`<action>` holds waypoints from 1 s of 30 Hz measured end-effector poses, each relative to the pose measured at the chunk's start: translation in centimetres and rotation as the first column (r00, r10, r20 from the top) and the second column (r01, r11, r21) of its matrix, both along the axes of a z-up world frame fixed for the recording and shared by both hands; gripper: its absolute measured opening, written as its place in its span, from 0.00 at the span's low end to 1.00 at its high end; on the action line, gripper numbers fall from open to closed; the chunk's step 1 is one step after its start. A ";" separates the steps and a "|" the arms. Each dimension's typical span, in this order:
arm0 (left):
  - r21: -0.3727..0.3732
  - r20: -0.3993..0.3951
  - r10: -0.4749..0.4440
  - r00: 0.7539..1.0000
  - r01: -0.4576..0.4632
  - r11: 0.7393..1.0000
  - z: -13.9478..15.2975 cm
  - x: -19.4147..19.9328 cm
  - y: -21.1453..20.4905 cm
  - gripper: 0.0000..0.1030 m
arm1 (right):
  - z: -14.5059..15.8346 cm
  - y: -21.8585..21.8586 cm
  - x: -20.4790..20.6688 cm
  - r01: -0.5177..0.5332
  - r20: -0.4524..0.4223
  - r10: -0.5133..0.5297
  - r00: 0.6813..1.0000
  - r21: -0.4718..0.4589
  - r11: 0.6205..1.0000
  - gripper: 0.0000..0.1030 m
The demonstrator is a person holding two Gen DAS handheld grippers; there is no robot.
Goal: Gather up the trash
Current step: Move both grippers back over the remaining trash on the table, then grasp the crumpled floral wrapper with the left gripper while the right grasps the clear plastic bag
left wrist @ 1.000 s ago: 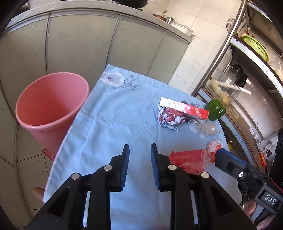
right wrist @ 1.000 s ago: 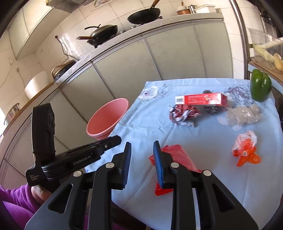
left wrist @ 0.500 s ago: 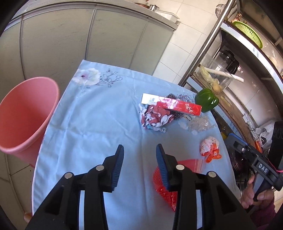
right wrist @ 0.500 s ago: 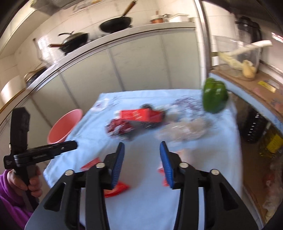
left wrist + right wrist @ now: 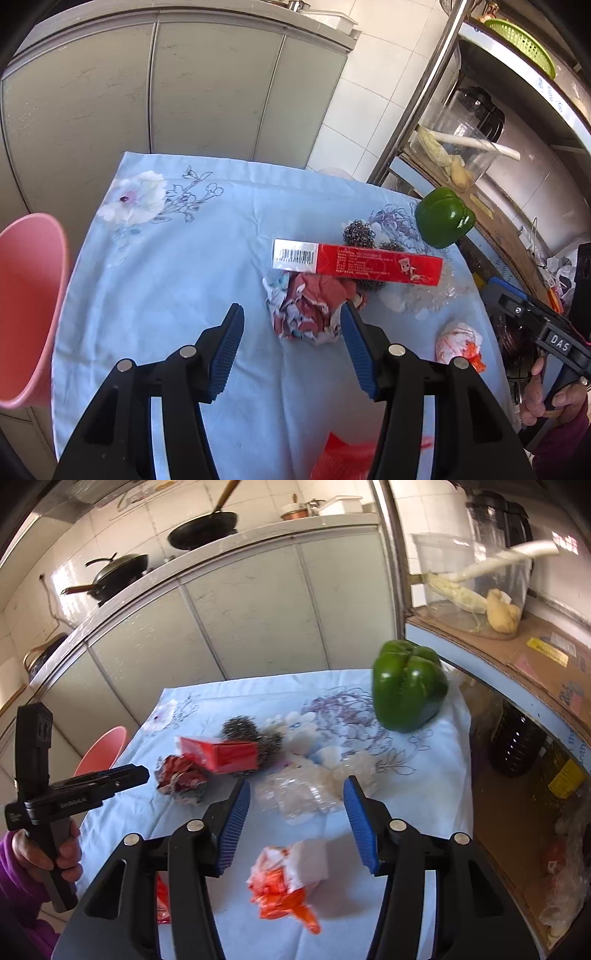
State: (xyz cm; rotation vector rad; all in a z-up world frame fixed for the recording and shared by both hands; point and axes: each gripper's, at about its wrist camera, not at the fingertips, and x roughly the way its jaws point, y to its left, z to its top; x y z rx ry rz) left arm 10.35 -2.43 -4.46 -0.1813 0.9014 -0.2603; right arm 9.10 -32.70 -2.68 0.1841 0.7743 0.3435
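Done: nothing binned yet, far as pics show; pink bin [image 5: 26,306] sits off table's left edge.
Left gripper [image 5: 291,332]: jaws opening, empty, you're nearing crumpled wrapper [image 5: 306,314].
Right gripper [image 5: 295,812]: opening, empty, above clear plastic [image 5: 310,790].
Left to do: red box [image 5: 358,262], orange-white wrapper [image 5: 284,878], red bag [image 5: 343,458], all on table.

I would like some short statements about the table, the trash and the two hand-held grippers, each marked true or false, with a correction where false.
1. The long red cardboard box lies on the light blue flowered tablecloth. True.
2. The green bell pepper sits inside the pink plastic bucket. False: it stands on the cloth, at the far corner from the bucket.
3. The left hand-held gripper is clamped on the crumpled red and white paper ball. False: its jaws are opening, and the ball lies just ahead of them.
4. The right hand-held gripper holds nothing. True: its jaws are opening, with crumpled clear plastic wrap on the cloth beyond them.
5. Two steel wool scrubbers lie behind the box. True.
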 end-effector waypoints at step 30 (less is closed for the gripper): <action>-0.015 0.106 0.046 0.993 -0.045 0.999 2.0 -4.5 3.8 0.15 | -1.5 0.5 0.1 0.002 -0.085 0.012 0.996 0.158 0.987 0.03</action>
